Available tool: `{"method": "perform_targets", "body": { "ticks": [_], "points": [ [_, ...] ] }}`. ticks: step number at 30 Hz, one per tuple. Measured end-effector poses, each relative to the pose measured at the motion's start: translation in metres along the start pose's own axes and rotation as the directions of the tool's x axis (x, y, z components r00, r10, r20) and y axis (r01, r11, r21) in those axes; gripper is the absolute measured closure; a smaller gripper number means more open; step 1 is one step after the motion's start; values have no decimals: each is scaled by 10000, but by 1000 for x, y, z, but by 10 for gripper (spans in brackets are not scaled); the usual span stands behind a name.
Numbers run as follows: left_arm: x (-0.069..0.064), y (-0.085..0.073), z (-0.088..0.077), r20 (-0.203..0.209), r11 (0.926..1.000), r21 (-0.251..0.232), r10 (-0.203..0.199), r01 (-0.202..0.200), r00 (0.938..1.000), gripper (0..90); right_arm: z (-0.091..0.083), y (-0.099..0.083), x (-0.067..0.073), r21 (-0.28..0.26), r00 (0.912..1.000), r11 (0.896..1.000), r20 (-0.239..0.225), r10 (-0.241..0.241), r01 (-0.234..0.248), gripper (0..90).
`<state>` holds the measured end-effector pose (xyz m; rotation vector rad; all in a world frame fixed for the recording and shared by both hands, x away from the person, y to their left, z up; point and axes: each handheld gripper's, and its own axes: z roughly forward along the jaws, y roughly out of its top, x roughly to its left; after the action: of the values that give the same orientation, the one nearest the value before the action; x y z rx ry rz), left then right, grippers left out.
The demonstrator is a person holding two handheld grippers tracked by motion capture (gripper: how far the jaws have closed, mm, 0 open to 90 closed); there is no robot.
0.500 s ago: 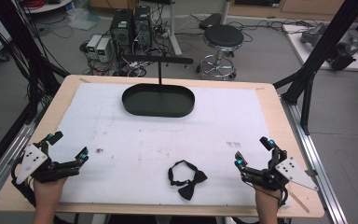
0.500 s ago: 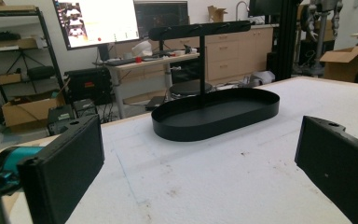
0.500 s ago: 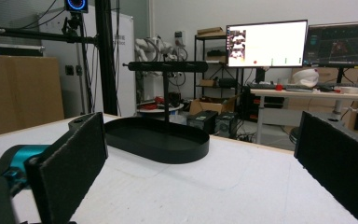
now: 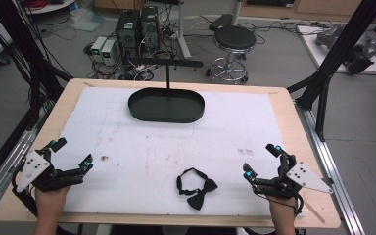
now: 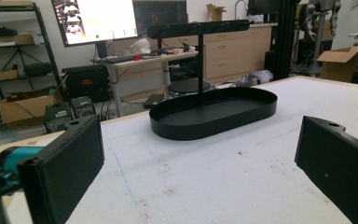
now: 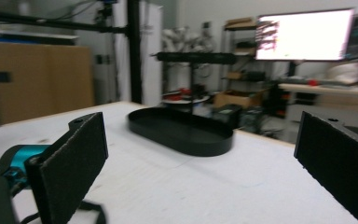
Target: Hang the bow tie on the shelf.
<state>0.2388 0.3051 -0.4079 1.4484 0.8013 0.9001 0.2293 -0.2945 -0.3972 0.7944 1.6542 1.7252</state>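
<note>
Wood bench (image 4: 293, 122), white sheet (image 4: 142, 147) covering it; black oval tray (image 4: 142, 113) far centre, bow tie (image 4: 196, 188) near edge.

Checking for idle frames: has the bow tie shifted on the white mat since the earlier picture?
No. The bow tie lies at the same spot on the white mat, equally far from the black tray.

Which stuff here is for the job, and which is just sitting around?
For the job:
- bow tie, nearest the grippers
- black tray stand with its hanging bar
- left gripper, open
- right gripper, open

Just sitting around:
- stool on the floor
- computer towers
- monitor
</note>
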Motion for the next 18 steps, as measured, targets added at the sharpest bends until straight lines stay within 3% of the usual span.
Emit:
{"method": "perform_targets", "body": {
  "ticks": [4,7,8,10,14,16,17,18],
  "points": [
    [1,0,0,0,9999,108,-77,77,10000,17,1,-1,0,438,9904,9989,-1368,207,-148,17],
    [1,0,0,-25,9999,86,-86,86,10000,17,5,-1,4,813,9693,9967,-2453,132,70,18],
    [1,-1,0,-26,9999,90,-97,97,9999,17,8,0,9,1036,9544,9940,-2985,-32,358,17],
    [1,-1,0,-30,9999,132,-82,82,10000,17,10,0,11,1081,9509,9933,-3093,-54,409,17],
    [1,-2,0,-44,9998,159,-115,116,9999,17,22,0,25,1579,9201,9850,-3916,-21,695,18],
    [2,-2,-1,-39,9998,167,-123,124,9999,17,33,-4,37,2054,9020,9733,-4316,-39,1024,51],
    [2,-2,-1,-44,9998,180,-117,118,9999,17,33,-4,37,2054,9020,9733,-4316,-39,1024,51],
    [2,-2,-1,-51,9997,176,-140,141,9999,17,36,-5,39,2176,8956,9693,-4447,-60,1145,54]
  ]
}}
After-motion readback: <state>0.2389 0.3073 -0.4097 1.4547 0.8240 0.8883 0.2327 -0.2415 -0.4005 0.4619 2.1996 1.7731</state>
